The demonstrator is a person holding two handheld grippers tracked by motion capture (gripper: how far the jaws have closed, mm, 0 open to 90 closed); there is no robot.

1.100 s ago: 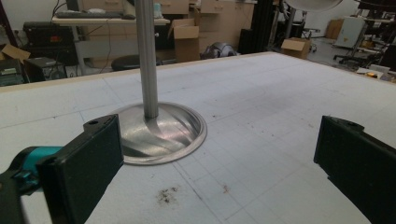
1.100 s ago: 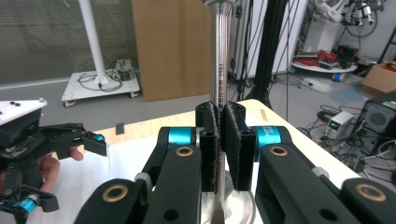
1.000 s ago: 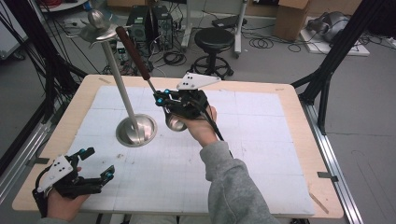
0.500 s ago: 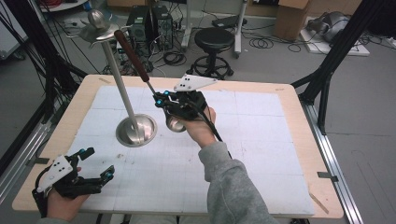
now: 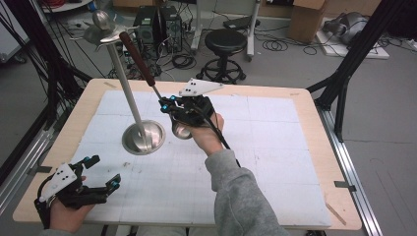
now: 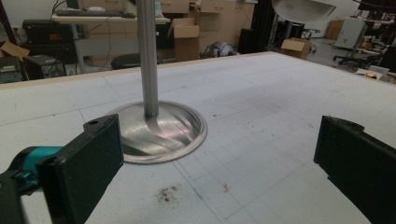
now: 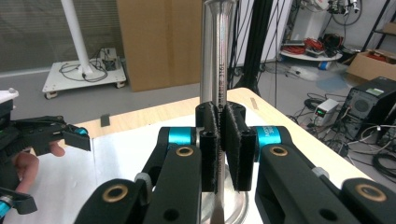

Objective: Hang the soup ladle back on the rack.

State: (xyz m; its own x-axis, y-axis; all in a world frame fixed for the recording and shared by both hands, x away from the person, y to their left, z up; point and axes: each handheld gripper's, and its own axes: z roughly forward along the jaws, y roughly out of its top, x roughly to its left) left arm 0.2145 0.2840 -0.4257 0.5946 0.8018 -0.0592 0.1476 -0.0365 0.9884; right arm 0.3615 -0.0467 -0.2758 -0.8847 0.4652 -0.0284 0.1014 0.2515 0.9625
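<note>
A steel stand with a round base (image 5: 143, 137) and a tall pole (image 5: 123, 78) rises from the left half of the white mat. My right gripper (image 5: 166, 104) is held just right of the pole, shut on the thin metal shaft (image 7: 221, 70) of a ladle. The ladle's brown wooden handle (image 5: 138, 58) slants up and left, and its shiny bowl (image 5: 181, 131) hangs under the hand. My left gripper (image 5: 101, 173) rests at the table's front left, open, with nothing between its pads (image 6: 84, 163). From there the stand base (image 6: 163, 130) lies just ahead.
The stand's top carries flat hook arms and a ball knob (image 5: 102, 22). The wooden table edge (image 5: 314, 162) frames the white mat (image 5: 275, 157). A black stool (image 5: 224, 44), cables and boxes sit on the floor beyond.
</note>
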